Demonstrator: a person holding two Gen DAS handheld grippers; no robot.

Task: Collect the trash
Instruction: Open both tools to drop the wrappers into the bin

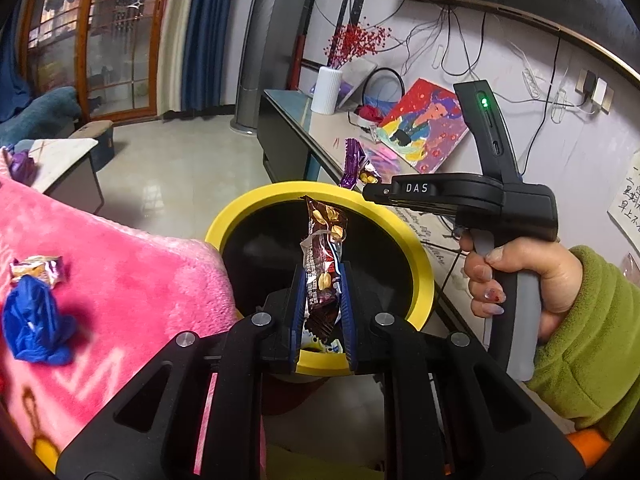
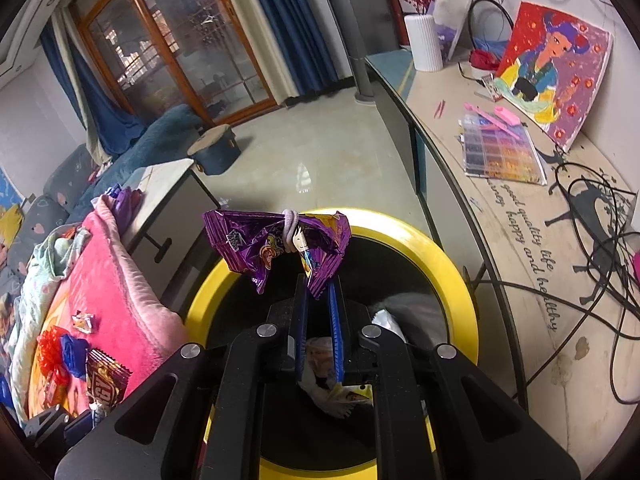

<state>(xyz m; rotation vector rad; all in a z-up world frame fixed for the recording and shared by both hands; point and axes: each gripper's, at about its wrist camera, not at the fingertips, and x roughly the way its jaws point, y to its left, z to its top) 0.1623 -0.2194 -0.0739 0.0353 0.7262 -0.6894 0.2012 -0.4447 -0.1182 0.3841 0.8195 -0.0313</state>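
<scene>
Left wrist: L fingers (image 1: 322, 280) grip 1 brown wrapper (image 1: 323, 256); R fingers (image 2: 318, 292) grip 1 purple wrapper (image 2: 276, 244), over bin (image 2: 448, 264).

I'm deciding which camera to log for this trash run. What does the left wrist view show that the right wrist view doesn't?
Only the left wrist view shows the left hand-held gripper shut on the brown snack wrapper, and the person's right hand holding the right hand-held gripper's handle. Only the right wrist view shows the right hand-held gripper gripping the purple snack bag close up, plus a brown packet on the blanket. Both show the yellow-rimmed bin, the pink blanket and the blue scrap.
</scene>
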